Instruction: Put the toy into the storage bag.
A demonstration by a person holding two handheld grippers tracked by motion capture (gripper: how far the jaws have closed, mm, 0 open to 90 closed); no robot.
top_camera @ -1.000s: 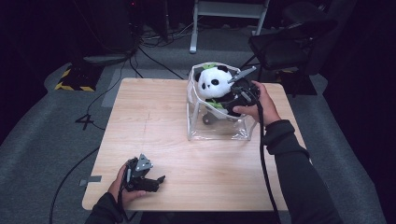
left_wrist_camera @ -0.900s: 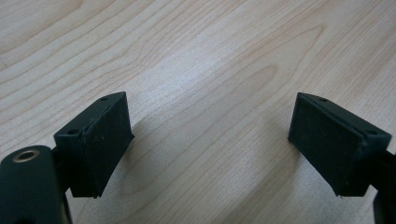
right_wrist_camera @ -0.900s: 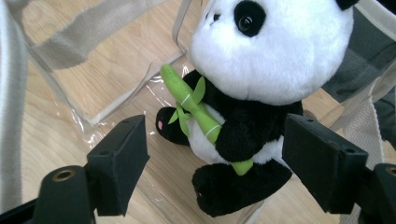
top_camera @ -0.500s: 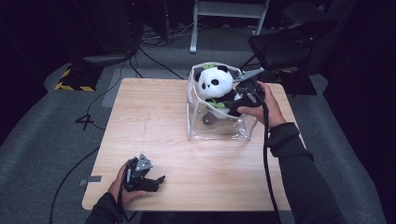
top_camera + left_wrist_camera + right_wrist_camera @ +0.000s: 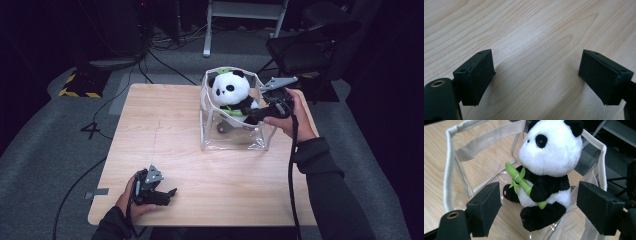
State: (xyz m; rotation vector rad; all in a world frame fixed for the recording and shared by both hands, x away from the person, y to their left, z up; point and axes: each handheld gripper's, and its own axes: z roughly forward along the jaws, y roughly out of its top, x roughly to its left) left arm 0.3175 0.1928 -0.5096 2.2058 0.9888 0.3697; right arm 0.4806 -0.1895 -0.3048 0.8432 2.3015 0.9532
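The right gripper (image 5: pixel 537 212) holds its fingers open around the plush panda (image 5: pixel 549 170), which sits upright inside the clear bag (image 5: pixel 235 137), apparently just released. At the worktop's (image 5: pixel 165 125) seven o'clock corner, the left gripper (image 5: pixel 536 80) rests idle, its fingers open and empty.

Dim room, grey carpet (image 5: pixel 60 135), black chair (image 5: pixel 305 47) behind wooden table (image 5: pixel 165 130).

The left hand (image 5: pixel 131 200) rests low at the near edge, close to the person's body. It holds the left gripper (image 5: pixel 170 192) flat, pointing to the right. Its two jaws stand wide apart. The right arm (image 5: pixel 325 185) in its dark sleeve reaches far forward. The right hand (image 5: pixel 290 117) holds the right gripper (image 5: pixel 544 207) up high, pointing to the left and a bit down. Its jaws are wide apart too, with nothing pinched between them.
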